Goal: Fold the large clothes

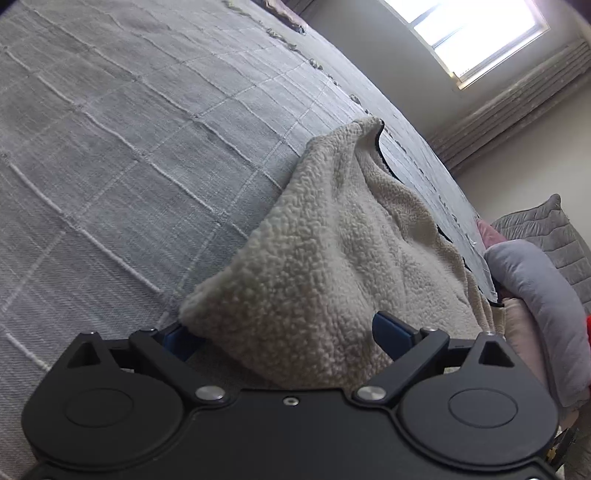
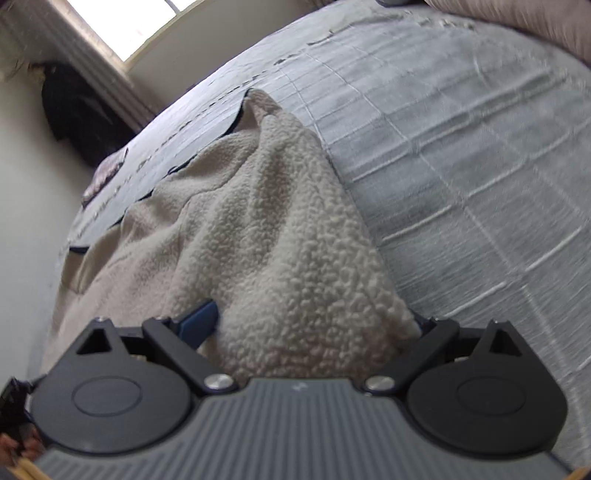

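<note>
A cream sherpa fleece garment (image 1: 325, 251) with dark trim lies on a bed covered by a grey checked bedspread (image 1: 129, 155). My left gripper (image 1: 288, 339) is shut on one bunched corner of the fleece, which fills the gap between the blue fingers (image 1: 391, 330). In the right wrist view my right gripper (image 2: 314, 325) is shut on another bunched part of the same fleece (image 2: 280, 229), which stretches away towards the bed edge. The fleece hides both fingertips in part.
The bedspread (image 2: 461, 147) spreads wide beside the garment. A grey pillow (image 1: 535, 306) and a quilted cushion (image 1: 543, 225) lie past the bed edge. A window (image 1: 476, 33) and curtain are on the far wall. Dark clothing (image 2: 81, 114) hangs by the wall.
</note>
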`<state>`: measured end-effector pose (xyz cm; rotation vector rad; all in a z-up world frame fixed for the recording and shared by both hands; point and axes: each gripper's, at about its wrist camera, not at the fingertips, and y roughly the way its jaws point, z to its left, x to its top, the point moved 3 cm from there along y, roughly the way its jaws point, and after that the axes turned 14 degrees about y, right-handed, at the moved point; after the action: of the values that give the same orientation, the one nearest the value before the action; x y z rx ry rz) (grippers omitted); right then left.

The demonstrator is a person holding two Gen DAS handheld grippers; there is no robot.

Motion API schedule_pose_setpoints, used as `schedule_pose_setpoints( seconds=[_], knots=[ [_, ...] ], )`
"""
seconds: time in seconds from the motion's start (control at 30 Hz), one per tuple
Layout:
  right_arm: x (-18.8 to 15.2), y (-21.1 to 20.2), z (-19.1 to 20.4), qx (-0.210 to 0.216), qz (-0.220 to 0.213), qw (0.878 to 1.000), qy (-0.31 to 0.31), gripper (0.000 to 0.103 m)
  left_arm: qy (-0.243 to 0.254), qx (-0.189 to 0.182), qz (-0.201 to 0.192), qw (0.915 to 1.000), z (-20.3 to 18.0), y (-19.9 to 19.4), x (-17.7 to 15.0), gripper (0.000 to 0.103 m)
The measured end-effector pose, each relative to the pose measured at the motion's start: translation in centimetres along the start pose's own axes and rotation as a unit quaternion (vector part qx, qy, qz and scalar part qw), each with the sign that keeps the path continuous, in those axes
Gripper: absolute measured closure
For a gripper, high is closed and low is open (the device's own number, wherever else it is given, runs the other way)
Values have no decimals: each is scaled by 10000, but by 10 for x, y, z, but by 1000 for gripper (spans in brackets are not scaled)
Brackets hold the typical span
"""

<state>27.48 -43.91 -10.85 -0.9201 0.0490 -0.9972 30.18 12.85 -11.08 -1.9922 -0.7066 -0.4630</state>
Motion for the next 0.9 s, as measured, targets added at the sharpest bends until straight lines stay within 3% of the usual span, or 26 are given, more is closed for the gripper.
schedule_pose_setpoints(
  seconds=[0.03, 0.07, 0.13, 0.17, 0.2, 0.23, 0.3, 0.43, 0.6, 0.73, 0.83, 0.9],
  knots=[
    [-1, 1, 0, 4, -78, 10000, 20, 11, -13, 39, -61, 10000, 0, 1, 1, 12],
    [-2, 2, 1, -12, -154, 9999, -15, 19, -36, -22, -99, 9999, -1, 3, 1, 30],
    [-4, -1, 5, -27, -232, 9997, -93, 31, -415, -138, -104, 9990, 0, 8, -1, 44],
    [-5, -4, 7, -57, -262, 9995, -156, 40, -491, -210, -118, 9985, -1, 9, -2, 58],
    [-5, -8, 10, -69, -304, 9993, -222, 46, -556, -201, -169, 9981, -5, 9, -3, 62],
    [-5, -15, 12, -73, -346, 9990, -261, 58, -490, -93, -220, 9985, -11, 7, -3, 65],
    [-5, -27, 18, -83, -367, 9989, -284, 64, -323, 37, -334, 9989, -22, -1, -1, 72],
    [-10, -50, 39, -268, -337, 9979, -485, 67, -334, -100, -513, 9981, -28, -29, 6, 75],
    [-32, -87, 53, -247, -195, 9964, -788, 67, -119, -91, -329, 9993, -25, -70, 4, 75],
    [-59, -104, 50, -307, -6, 9944, -1014, 66, 54, -163, -134, 9998, -12, -98, -19, 74],
    [-78, -94, 43, -922, 119, 9882, -1214, 55, 292, -235, 137, 9992, 0, -97, -37, 68],
    [-85, -89, 42, -1318, -11, 9821, -1343, 46, 88, -202, 189, 9996, 12, -90, -52, 62]
  ],
)
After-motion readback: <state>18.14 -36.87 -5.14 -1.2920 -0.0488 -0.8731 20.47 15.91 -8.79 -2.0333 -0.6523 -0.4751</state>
